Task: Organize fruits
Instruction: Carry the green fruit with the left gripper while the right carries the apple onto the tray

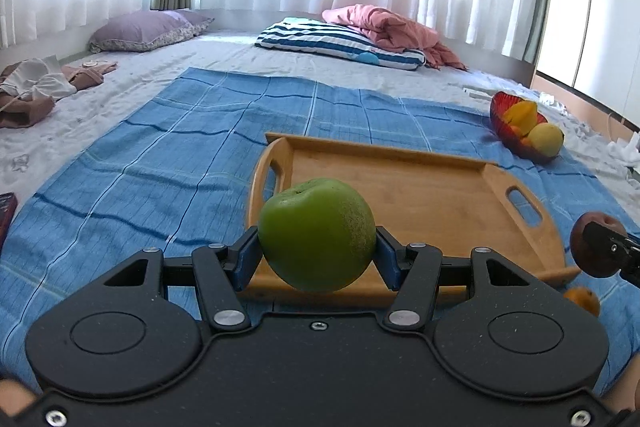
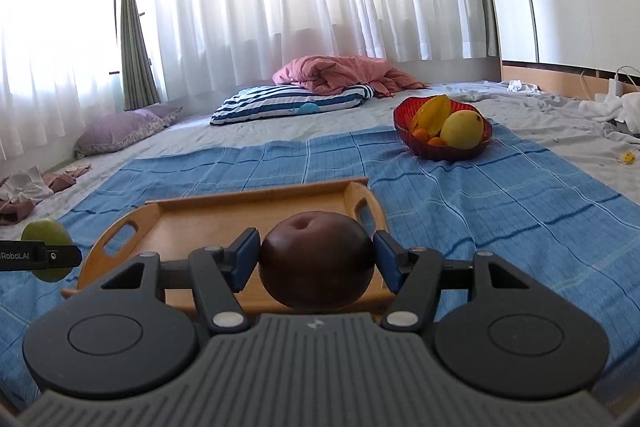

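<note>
Gripping a round green apple [image 1: 317, 235] between its two blue-padded fingers, the left gripper [image 1: 317, 247] is clamped on the fruit's sides in the left wrist view; the apple hangs above the near rim of a rectangular bamboo tray with cut-out handles [image 1: 432, 183], which lies on a blue checked cloth [image 1: 168, 147] spread over a pale bedsheet; at the right edge the right gripper's dark finger crosses a dark reddish-brown round fruit [image 1: 588, 247], and a small orange fruit [image 1: 582, 299] lies on the cloth just beside the tray's near right corner; farther right, a red glass bowl [image 1: 500, 107] holds a yellow star fruit, a yellow round fruit and small orange ones; a striped blue-and-white pillow [image 1: 340, 43], a pink blanket [image 1: 392, 27] and a purple pillow [image 1: 144, 31] lie near the white curtains.

From the right wrist view, the right gripper [image 2: 317, 259] is closed on the dark reddish-brown round fruit [image 2: 316, 259], pads pressing both sides, over the near edge of the bamboo tray [image 2: 248, 215]; the tray's floor shows bare wood; at the far left the green apple [image 2: 46, 231] sits behind the left gripper's black finger; the red bowl [image 2: 404, 123] of fruit rests on the blue cloth [image 2: 500, 207], well apart from the tray.
</note>
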Demonstrator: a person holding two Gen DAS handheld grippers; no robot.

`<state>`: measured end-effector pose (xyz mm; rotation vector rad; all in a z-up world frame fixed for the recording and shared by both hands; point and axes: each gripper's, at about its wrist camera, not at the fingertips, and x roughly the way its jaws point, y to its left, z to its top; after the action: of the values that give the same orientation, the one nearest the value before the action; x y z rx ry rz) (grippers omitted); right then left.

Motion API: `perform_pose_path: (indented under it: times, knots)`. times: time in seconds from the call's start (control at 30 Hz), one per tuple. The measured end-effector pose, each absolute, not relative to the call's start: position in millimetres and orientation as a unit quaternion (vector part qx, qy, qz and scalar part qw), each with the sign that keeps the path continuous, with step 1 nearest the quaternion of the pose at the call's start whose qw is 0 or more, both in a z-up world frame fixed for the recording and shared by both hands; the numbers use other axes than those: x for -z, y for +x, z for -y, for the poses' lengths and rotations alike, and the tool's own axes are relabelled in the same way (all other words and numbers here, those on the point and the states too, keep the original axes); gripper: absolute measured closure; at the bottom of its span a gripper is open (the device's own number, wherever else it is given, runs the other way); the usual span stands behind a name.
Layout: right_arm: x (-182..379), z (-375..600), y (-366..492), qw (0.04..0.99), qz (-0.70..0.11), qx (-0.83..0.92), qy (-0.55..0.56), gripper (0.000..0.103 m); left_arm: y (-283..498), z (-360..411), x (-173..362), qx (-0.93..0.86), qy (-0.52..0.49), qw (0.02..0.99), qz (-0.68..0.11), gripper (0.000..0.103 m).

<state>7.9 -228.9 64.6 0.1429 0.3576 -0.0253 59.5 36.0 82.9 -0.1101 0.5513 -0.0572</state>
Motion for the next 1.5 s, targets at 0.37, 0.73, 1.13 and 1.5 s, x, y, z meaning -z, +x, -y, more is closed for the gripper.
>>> perform_pose_path:
  times: [0.37, 0.73, 1.13, 1.5]
  knots:
    - [-57.3, 247.4, 69.9, 0.969, -0.227, -0.003, 0.097, 0.039, 114.3, -34.3, -72.0, 0.032, -0.055, 0.95, -0.306, 0.047]
    - [-34.8, 242.5, 96.8, 0.959, -0.27, -0.006, 0.089, 0.039, 137.8, -21.8, -47.2, 0.026, -0.035, 0.942, -0.332, 0.047]
    - [-24.2, 225.9, 101.4, 0.96, -0.277, -0.002, 0.043, 0.038, 142.8, -20.7, -30.6, 0.021, -0.025, 0.937, -0.348, 0.047]
    - [-21.1, 224.7, 95.0, 0.962, -0.27, -0.005, 0.033, 0.038, 140.4, -19.4, -27.6, 0.026, -0.017, 0.938, -0.345, 0.046]
